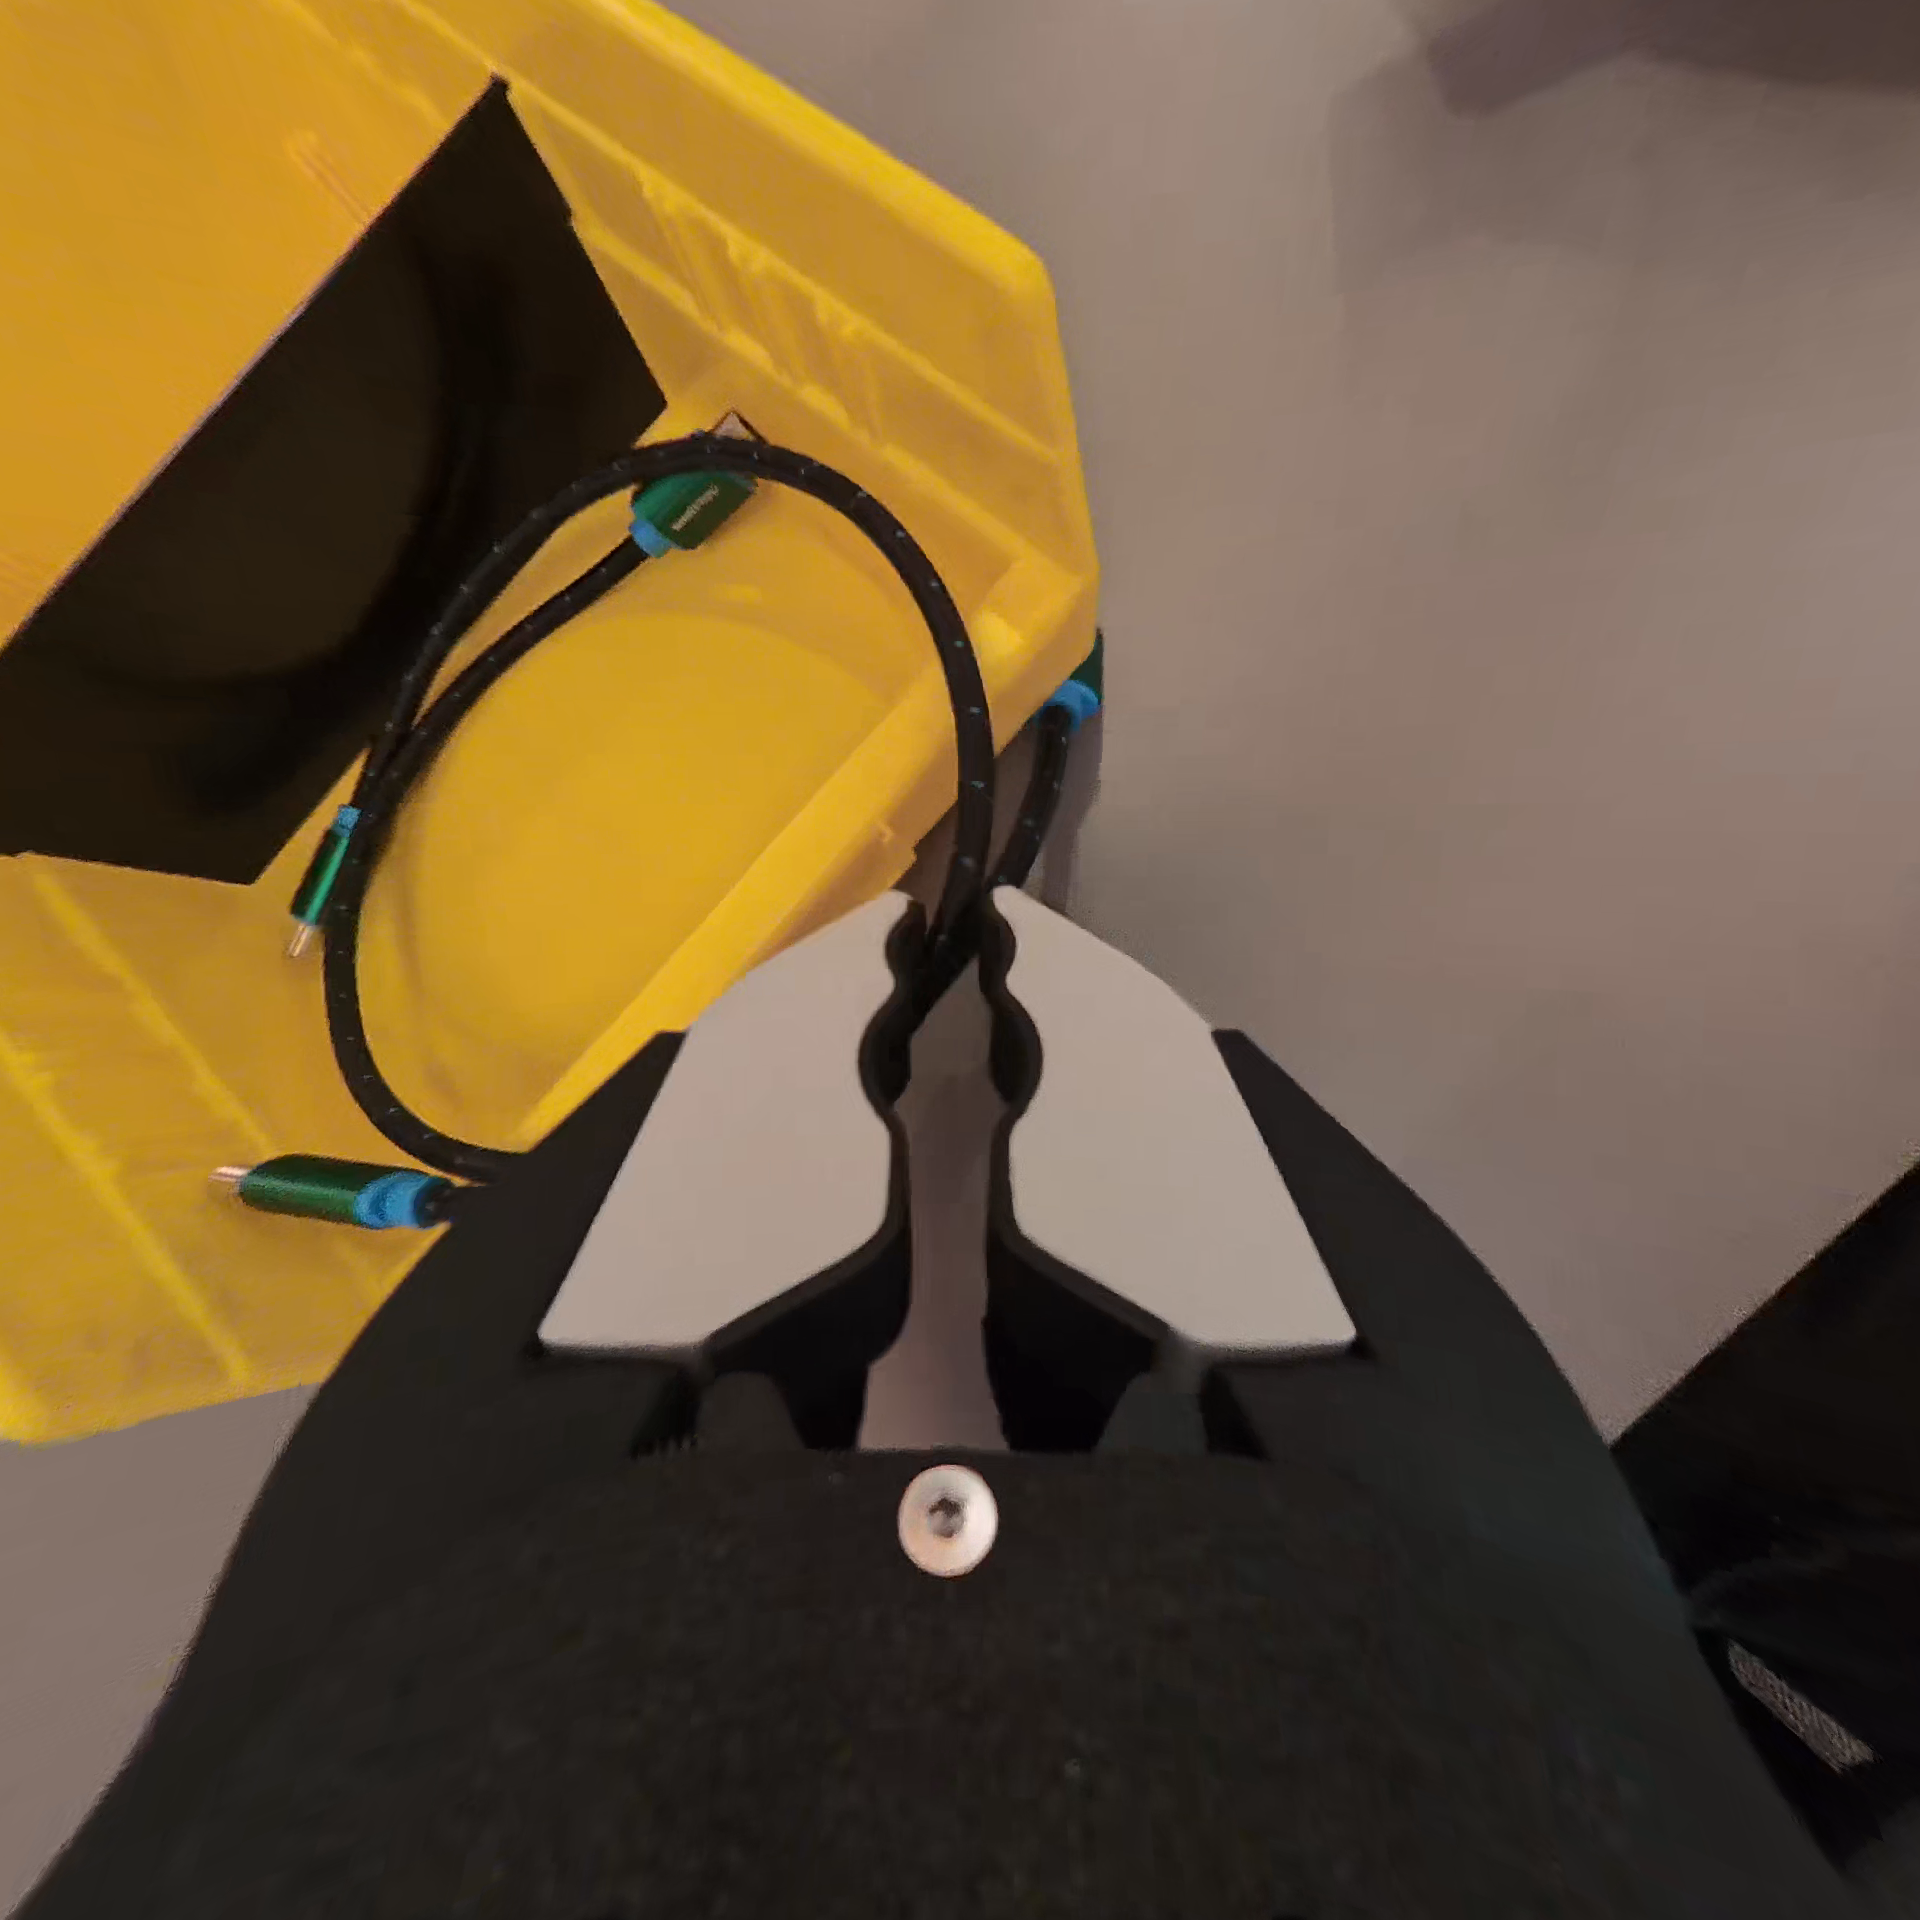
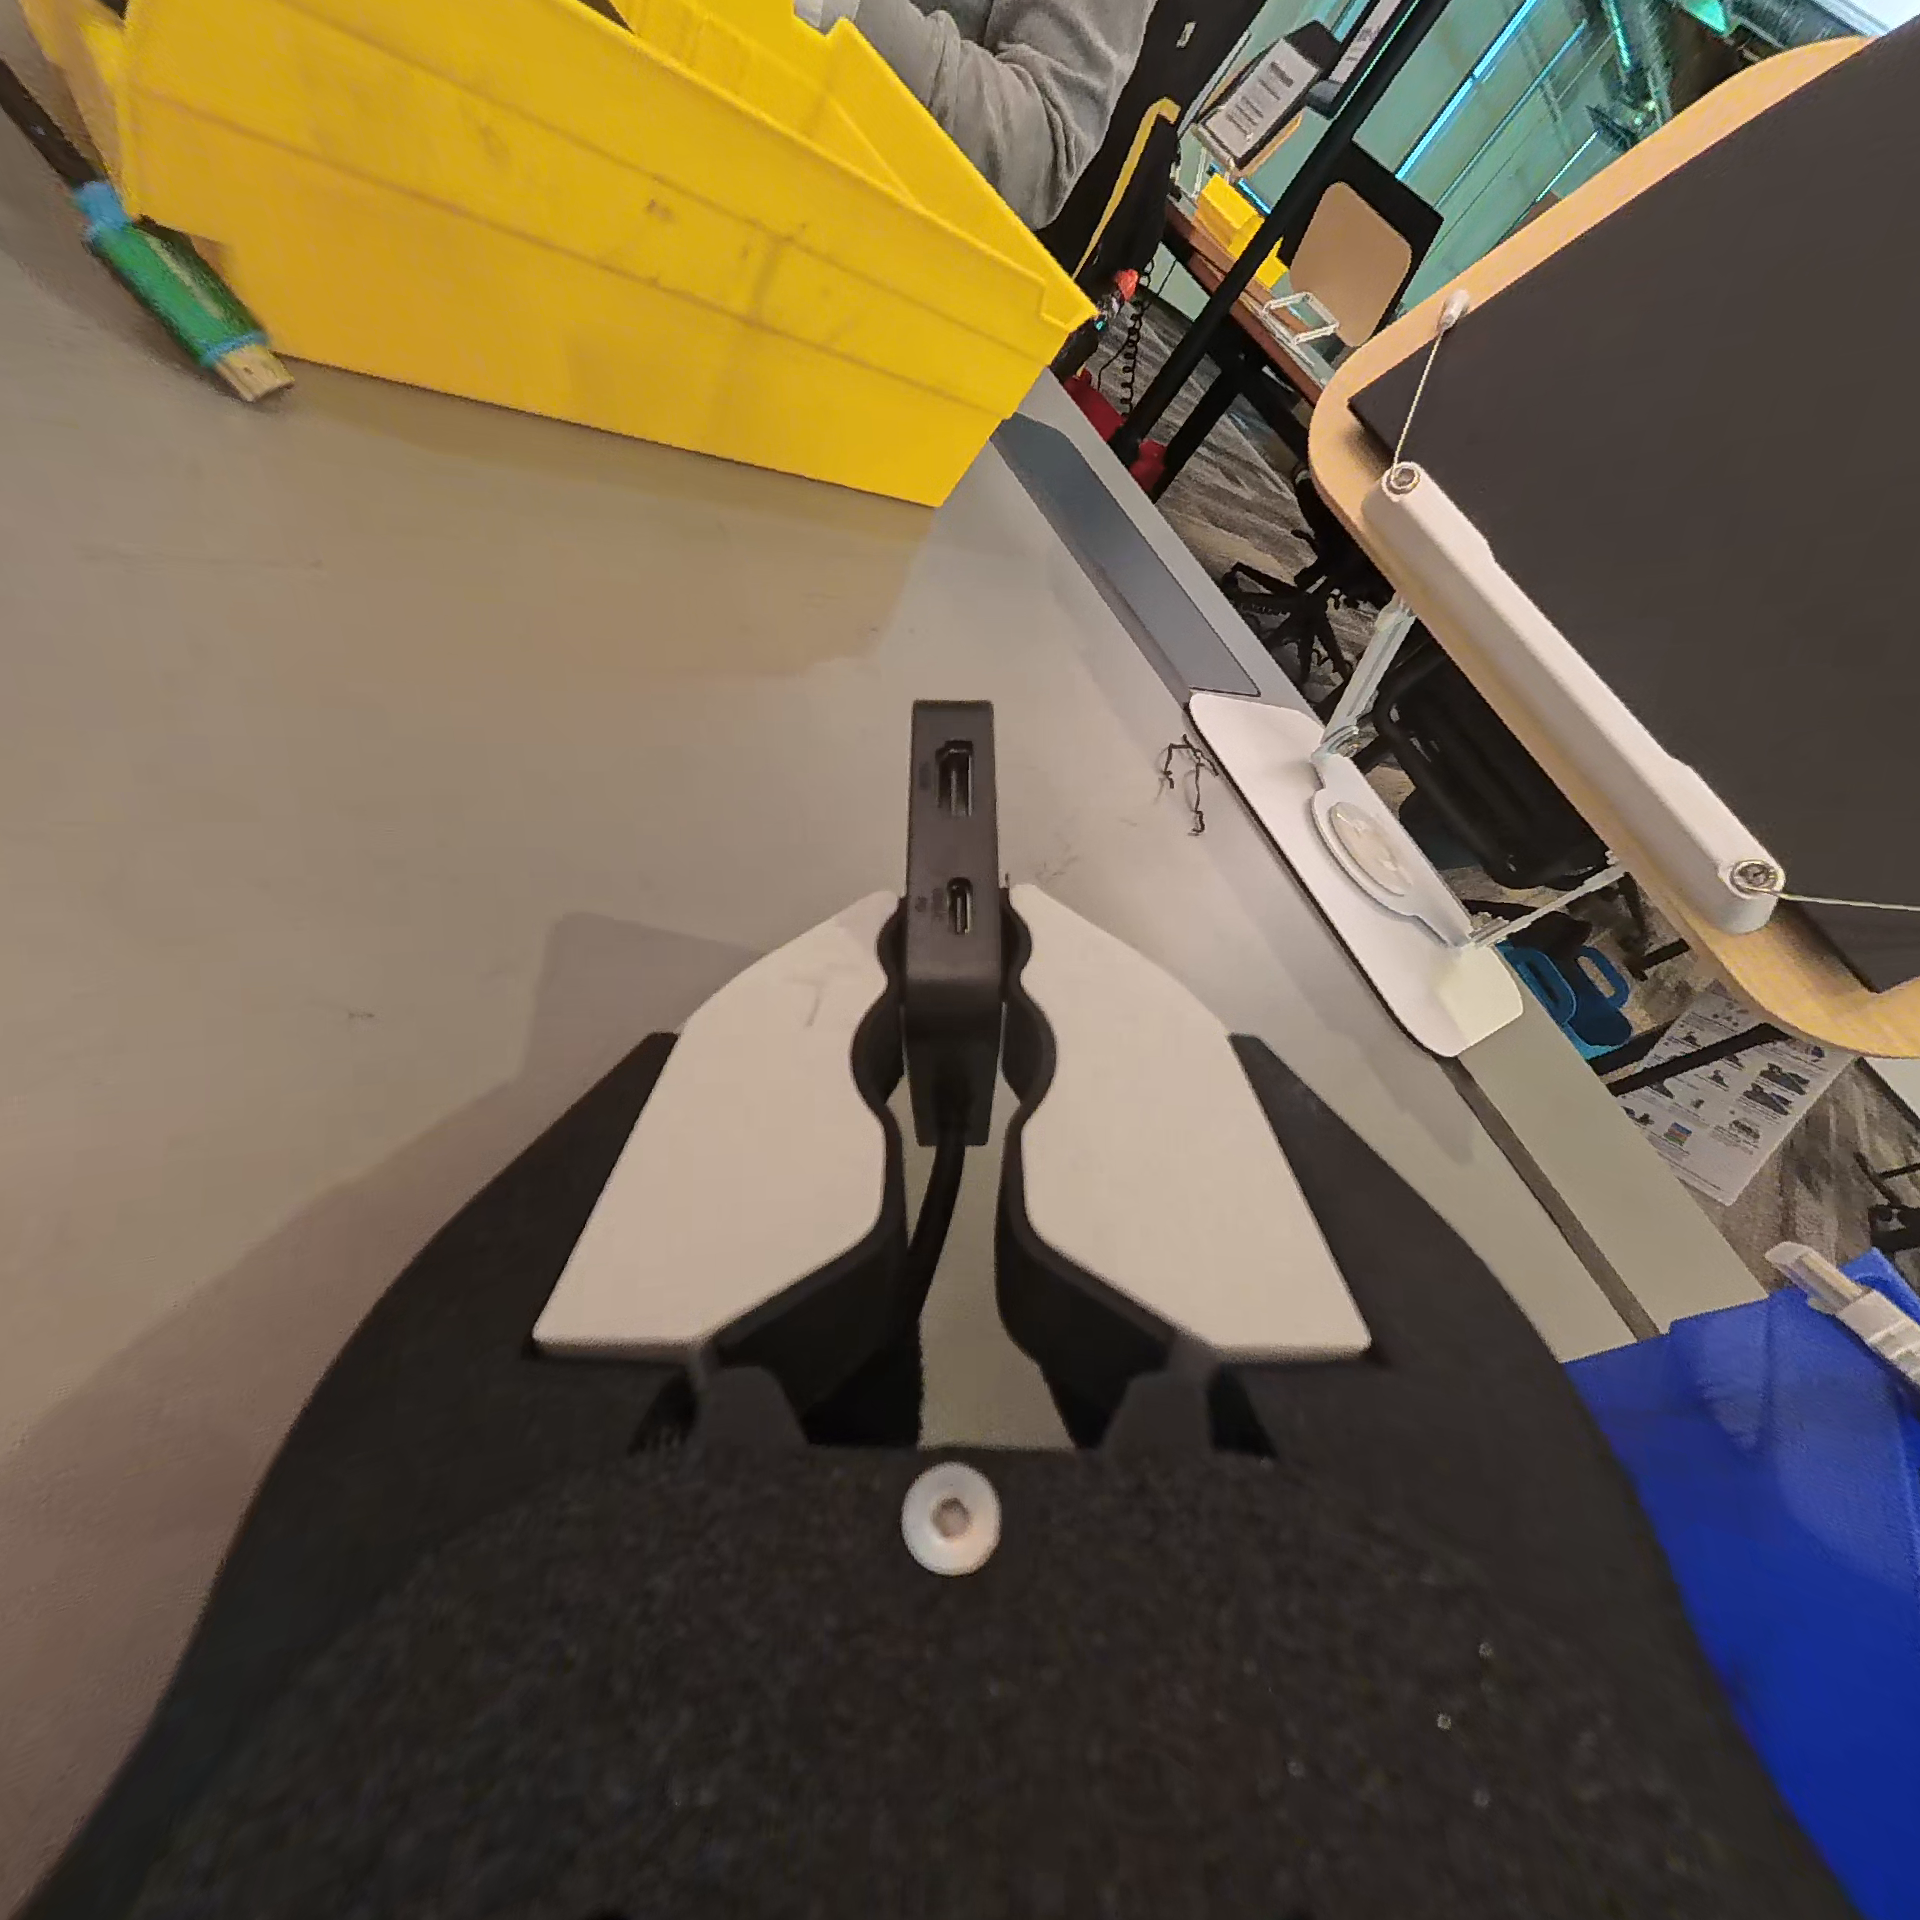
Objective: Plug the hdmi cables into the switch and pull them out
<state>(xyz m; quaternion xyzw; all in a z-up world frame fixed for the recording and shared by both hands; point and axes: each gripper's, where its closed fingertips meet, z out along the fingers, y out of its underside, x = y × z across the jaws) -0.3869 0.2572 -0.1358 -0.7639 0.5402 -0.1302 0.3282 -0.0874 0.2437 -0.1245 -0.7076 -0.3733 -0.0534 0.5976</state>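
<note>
Grey table — patterned carpet, glass partitions

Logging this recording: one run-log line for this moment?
left claw: grips braided black cable | right claw: grips black switch box | nothing plugged

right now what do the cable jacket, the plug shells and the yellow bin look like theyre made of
Cable jacket: looks like braided fabric, matte black with tiny blue flecks in the weave. Plug shells: probably anodised metal, a glossy green sheen, with a blue collar that may be plastic or rubber. Yellow bin: moulded plastic, semi-gloss, with ribs and scuffs. The left gripper pinches the cables.
</note>
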